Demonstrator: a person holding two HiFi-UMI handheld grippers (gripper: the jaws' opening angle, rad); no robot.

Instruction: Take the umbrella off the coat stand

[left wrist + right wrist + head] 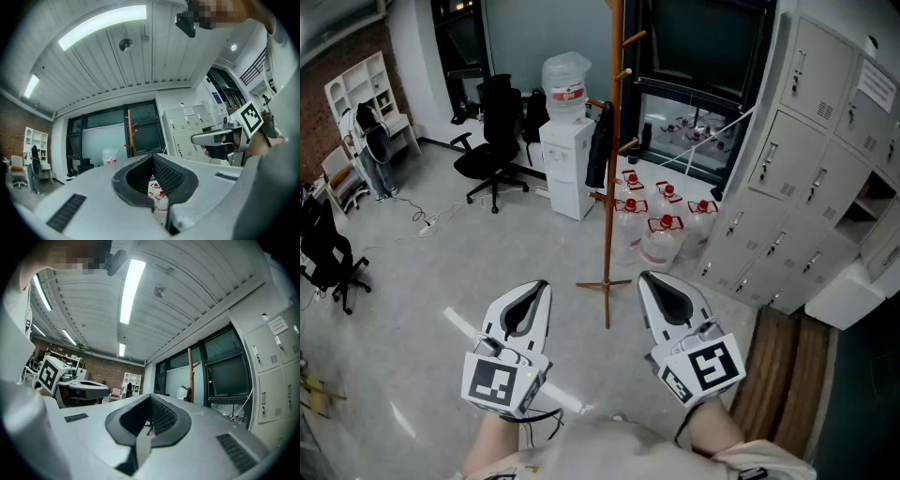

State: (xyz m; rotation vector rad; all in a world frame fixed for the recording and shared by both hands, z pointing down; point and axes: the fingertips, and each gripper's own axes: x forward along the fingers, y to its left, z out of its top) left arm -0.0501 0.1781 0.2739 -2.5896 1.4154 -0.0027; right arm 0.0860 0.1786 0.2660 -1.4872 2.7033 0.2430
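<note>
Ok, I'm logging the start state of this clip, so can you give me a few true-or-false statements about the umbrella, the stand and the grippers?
1. The black umbrella hangs on the wooden coat stand. True.
2. The left gripper grips the umbrella. False: its jaws are shut on nothing, well short of the stand.
3. The right gripper is shut and empty. True.
4. In the head view, the water dispenser stands right of the stand. False: it stands to its left.

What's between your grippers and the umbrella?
In the head view, just bare grey floor, then the feet of the coat stand; the umbrella hangs higher up it.
</note>
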